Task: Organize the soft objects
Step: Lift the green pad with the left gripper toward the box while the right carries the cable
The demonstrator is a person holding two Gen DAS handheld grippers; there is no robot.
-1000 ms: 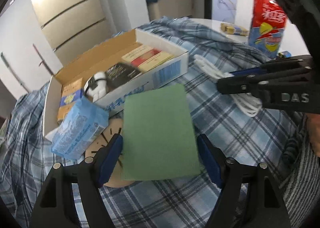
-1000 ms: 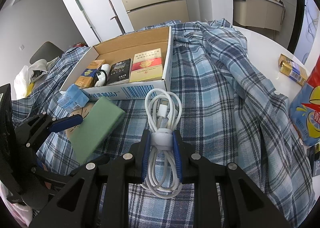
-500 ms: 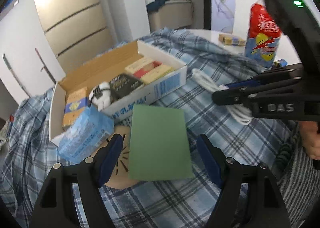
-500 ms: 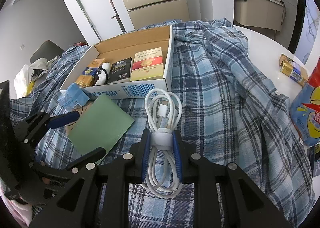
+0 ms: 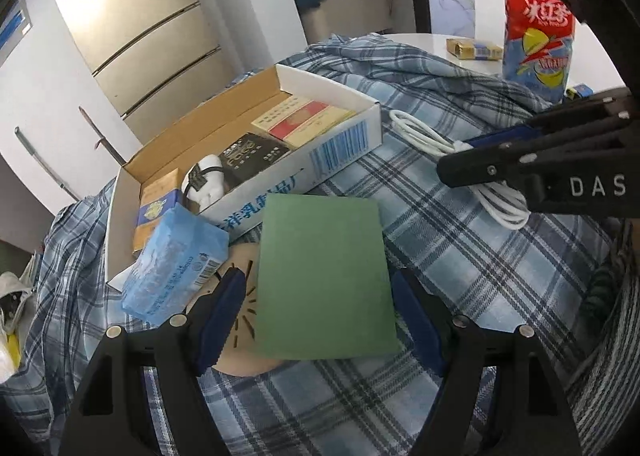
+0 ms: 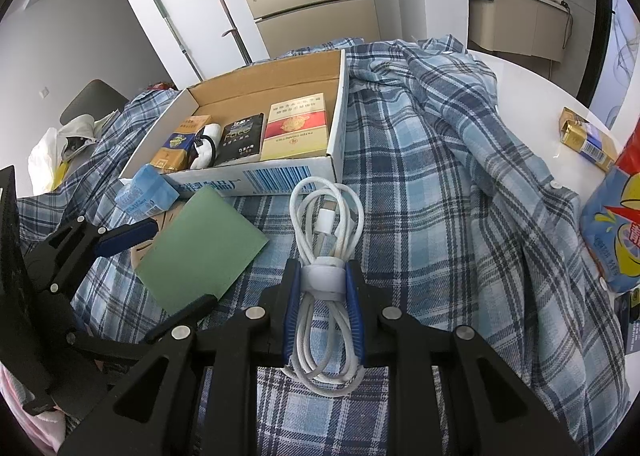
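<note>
A flat green pad lies on the plaid cloth, between the spread pads of my left gripper, which is open and does not clamp it. The pad also shows in the right wrist view. My right gripper is shut on a coiled white cable, gripping it at its white strap. The cable also shows in the left wrist view. A blue tissue pack leans against the front of an open cardboard box that holds several small packs.
A blue plaid shirt covers the round table. A red and blue snack bag stands at the right. A small yellow pack lies on the bare white tabletop. A wooden disc lies under the green pad.
The left gripper drew back and up, then moved in again, so its pads stand beside the green pad. The right gripper stayed shut on the cable and barely moved.
</note>
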